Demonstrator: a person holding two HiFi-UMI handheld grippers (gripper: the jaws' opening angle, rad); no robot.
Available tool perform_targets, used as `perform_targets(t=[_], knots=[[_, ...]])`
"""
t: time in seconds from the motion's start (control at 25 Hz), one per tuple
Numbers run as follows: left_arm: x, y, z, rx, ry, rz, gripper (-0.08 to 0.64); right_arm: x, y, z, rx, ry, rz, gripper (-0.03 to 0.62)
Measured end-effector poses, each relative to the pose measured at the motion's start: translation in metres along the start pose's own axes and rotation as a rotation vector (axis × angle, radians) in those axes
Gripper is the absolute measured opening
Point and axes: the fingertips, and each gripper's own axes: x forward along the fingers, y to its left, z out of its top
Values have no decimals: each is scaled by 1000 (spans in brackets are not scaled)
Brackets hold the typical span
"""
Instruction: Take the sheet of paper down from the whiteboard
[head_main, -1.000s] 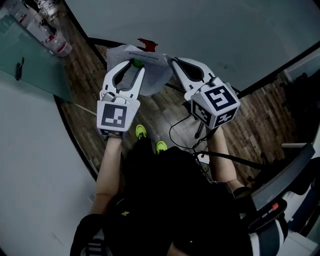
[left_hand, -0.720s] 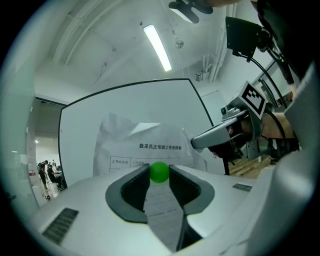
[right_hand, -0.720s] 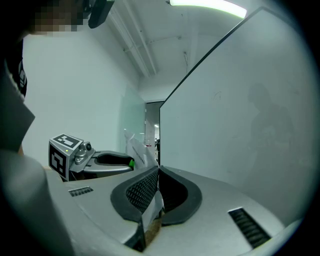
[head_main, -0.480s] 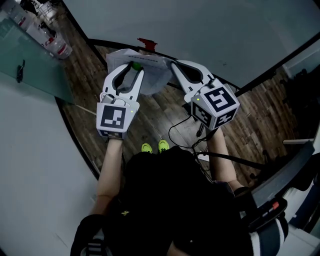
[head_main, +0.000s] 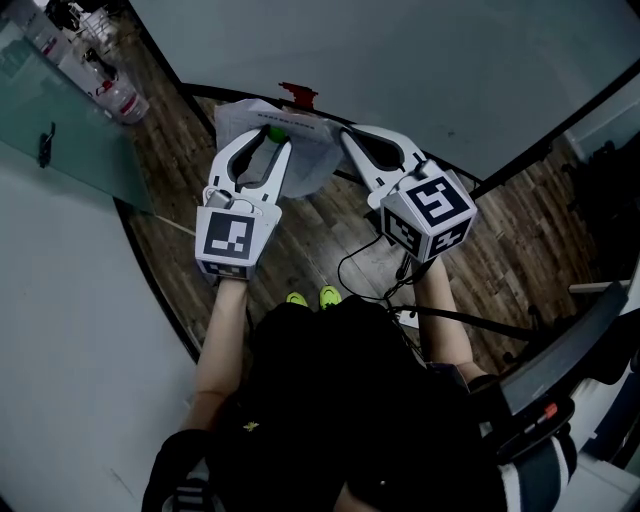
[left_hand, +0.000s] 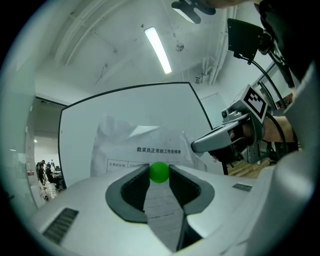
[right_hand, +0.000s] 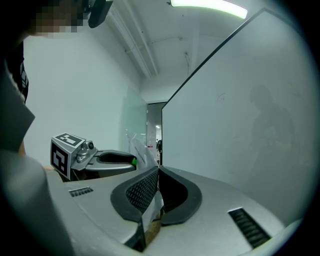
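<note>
**Tongs gripping at the whiteboard sheet**

Left tongs (head_main: 268, 136) (left_hand: 160, 175) are squeezing a small green ball (head_main: 274, 132) (left_hand: 160, 172) between their tips, right in front of the sheet of paper (head_main: 305, 150) (left_hand: 145, 137). Right tongs (head_main: 346, 136) (right_hand: 156, 174) are pinching the sheet's edge (right_hand: 151, 207), with the ribbed dark pads pressing together on it.

The whiteboard (head_main: 400, 60) (left_hand: 100, 120) (right_hand: 240, 115) is standing upright, smooth and pale with a thin black frame, over a dark wood-plank floor (head_main: 190, 170). A greenish glass panel (head_main: 70, 135) is standing to the left and a black cable (head_main: 360, 262) is looping across the floor. A long ceiling light (left_hand: 158, 43) is glowing overhead.

The sheet is thin, white and crumpled, and it is bulging out before the board's lower part between both tongs. A small red thing (head_main: 297, 94) is sitting just above it. Its printed heading is running level, with table lines beneath and the top edge pointing up. The lower part is hiding behind the left tongs, so the long axis is unclear.
</note>
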Motion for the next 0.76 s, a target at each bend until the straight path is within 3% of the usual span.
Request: perform_targets(t=[0.76], knots=[[-1, -8, -5, -13, 3, 0, 123, -5, 2, -7, -4, 12, 17, 35]])
